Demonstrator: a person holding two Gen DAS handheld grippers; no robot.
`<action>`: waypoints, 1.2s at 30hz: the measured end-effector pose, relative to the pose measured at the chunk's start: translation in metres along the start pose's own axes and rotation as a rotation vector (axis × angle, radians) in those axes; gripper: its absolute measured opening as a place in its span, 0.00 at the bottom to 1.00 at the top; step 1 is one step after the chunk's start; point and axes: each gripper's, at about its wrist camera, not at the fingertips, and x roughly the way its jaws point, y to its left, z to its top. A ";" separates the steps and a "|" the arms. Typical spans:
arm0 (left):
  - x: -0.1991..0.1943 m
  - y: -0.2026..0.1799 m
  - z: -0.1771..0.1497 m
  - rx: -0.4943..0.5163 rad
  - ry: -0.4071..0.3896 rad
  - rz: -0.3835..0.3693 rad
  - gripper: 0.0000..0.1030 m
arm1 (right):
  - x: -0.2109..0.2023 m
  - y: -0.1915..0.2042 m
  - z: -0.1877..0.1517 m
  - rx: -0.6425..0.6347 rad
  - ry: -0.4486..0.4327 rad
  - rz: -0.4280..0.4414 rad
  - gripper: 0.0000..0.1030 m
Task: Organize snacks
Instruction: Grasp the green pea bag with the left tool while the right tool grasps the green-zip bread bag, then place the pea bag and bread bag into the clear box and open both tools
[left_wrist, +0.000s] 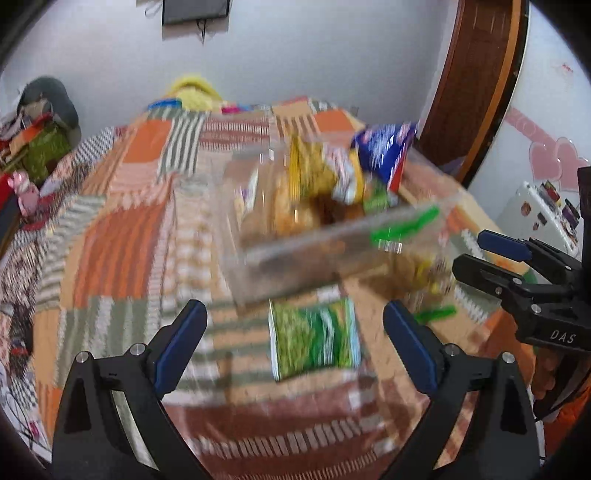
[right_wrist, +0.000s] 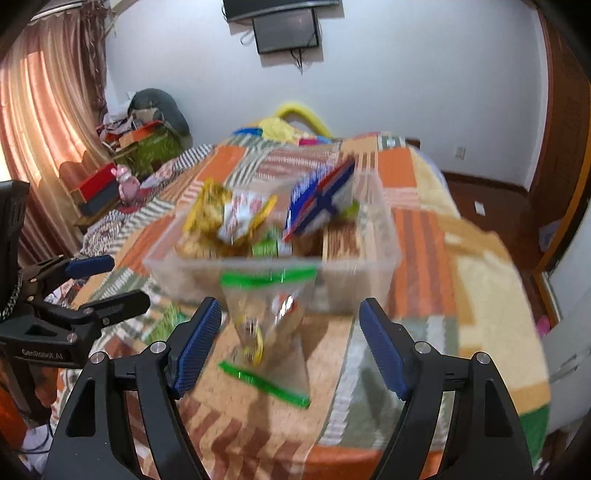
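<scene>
A clear plastic bin (left_wrist: 295, 254) (right_wrist: 354, 273) stands on the patchwork bedspread and holds several snack packs, among them a blue pack (left_wrist: 388, 151) (right_wrist: 321, 199) and a yellow pack (left_wrist: 314, 166) (right_wrist: 210, 206). A green snack packet (left_wrist: 314, 339) lies on the bed just in front of the bin, between my left gripper's open fingers. My left gripper (left_wrist: 295, 343) is open and empty. A clear zip bag with green strips (right_wrist: 266, 332) leans against the bin's front. My right gripper (right_wrist: 290, 343) is open around it, not touching. Both views are blurred.
The bedspread (left_wrist: 122, 240) (right_wrist: 424, 236) covers the whole bed. The right gripper (left_wrist: 517, 273) shows at the left view's right edge; the left gripper (right_wrist: 85, 295) at the right view's left edge. Clutter (right_wrist: 140, 140) and a curtain (right_wrist: 44, 110) are far left; a wooden door (left_wrist: 476, 74) right.
</scene>
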 end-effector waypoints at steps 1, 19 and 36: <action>0.005 0.000 -0.006 -0.012 0.022 -0.011 0.95 | 0.004 0.000 -0.004 0.008 0.017 0.008 0.72; 0.056 -0.012 -0.034 -0.005 0.099 -0.022 0.83 | 0.037 0.013 -0.020 0.017 0.105 0.056 0.47; 0.011 -0.015 -0.029 0.000 0.020 -0.051 0.48 | 0.006 0.012 -0.019 0.010 0.047 0.049 0.41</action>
